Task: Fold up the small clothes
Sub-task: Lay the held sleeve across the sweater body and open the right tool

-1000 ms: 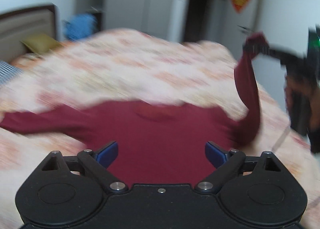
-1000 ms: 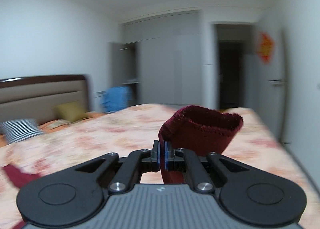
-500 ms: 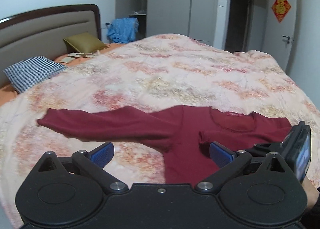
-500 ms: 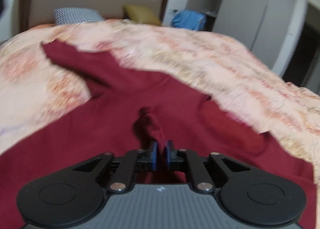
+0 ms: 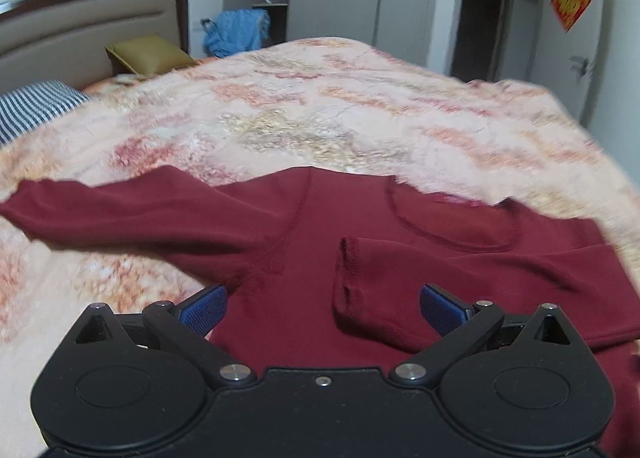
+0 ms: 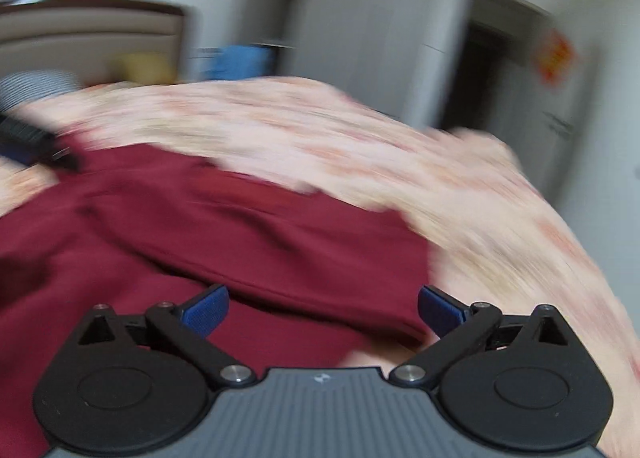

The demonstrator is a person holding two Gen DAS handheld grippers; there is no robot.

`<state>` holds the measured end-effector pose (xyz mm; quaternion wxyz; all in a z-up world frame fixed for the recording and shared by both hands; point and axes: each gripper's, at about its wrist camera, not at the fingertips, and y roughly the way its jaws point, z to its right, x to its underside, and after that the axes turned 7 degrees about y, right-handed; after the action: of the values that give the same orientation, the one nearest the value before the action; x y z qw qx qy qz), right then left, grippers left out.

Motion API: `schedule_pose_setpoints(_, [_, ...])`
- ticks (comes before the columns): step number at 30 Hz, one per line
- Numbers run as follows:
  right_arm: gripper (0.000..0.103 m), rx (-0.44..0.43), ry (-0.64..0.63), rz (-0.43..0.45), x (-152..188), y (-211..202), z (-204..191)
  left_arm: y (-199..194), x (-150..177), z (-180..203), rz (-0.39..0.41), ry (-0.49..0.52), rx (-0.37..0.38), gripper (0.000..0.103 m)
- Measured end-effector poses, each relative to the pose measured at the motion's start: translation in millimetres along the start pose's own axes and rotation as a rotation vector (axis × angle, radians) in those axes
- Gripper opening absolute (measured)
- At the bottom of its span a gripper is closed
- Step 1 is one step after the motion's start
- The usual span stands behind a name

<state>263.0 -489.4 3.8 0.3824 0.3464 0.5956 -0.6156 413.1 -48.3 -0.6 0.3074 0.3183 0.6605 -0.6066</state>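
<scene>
A dark red long-sleeved top (image 5: 296,242) lies flat on the floral bedspread (image 5: 320,118). Its left sleeve (image 5: 120,214) stretches out to the left. Its right sleeve (image 5: 460,270) is folded across the chest, cuff (image 5: 344,278) near the middle. My left gripper (image 5: 322,306) is open and empty just above the top's body, near the cuff. My right gripper (image 6: 323,308) is open and empty over the top's right side (image 6: 240,242); this view is blurred by motion. The left gripper's tip (image 6: 28,142) shows at the far left there.
A headboard (image 5: 92,34), a striped pillow (image 5: 36,106) and an olive cushion (image 5: 148,54) are at the far left. A blue garment (image 5: 236,32) hangs by the wardrobe. A doorway (image 5: 484,18) and the bed's right edge (image 5: 592,162) are on the right.
My right gripper carried the right sleeve down across the chest, let it go and opened, then pulled back to the right. My left gripper stayed open and moved closer to the top.
</scene>
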Motion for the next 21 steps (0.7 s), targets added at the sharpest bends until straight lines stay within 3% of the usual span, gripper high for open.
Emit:
schedule_pose_setpoints(2, [0.102,0.058,0.141,-0.030,2.3,8.9,30.2,13.7,-3.5,7.7,-0.007,0.030,-0.046,0.102])
schedule_pose_setpoints(4, [0.082,0.089,0.195,-0.079,2.3,24.5,48.3,25.5,-4.9,9.7,-0.039,0.043,-0.089,0.102])
schedule_pose_setpoints(7, [0.065,0.125,0.197,-0.132,0.2,45.4,56.7,37.0,0.8,6.8,-0.089,0.033,-0.102,0.102])
schedule_pose_setpoints(10, [0.060,0.153,0.151,-0.134,0.3,51.8,48.6,46.3,13.9,1.6,-0.115,0.009,-0.104,0.102])
schedule_pose_setpoints(12, [0.059,0.180,0.100,-0.099,1.1,52.4,40.9,48.2,24.7,-1.6,-0.090,-0.014,-0.102,0.103])
schedule_pose_setpoints(15, [0.010,0.170,0.086,-0.051,-1.0,51.0,36.8,45.9,34.5,4.4,-0.050,0.010,-0.126,0.103])
schedule_pose_setpoints(19, [0.007,0.231,0.017,-0.035,-0.1,37.2,31.6,45.5,38.7,10.1,-0.031,0.032,-0.144,0.103])
schedule_pose_setpoints(21, [0.007,0.229,0.010,-0.093,7.4,44.5,31.4,45.7,41.4,13.0,-0.022,0.045,-0.153,0.103])
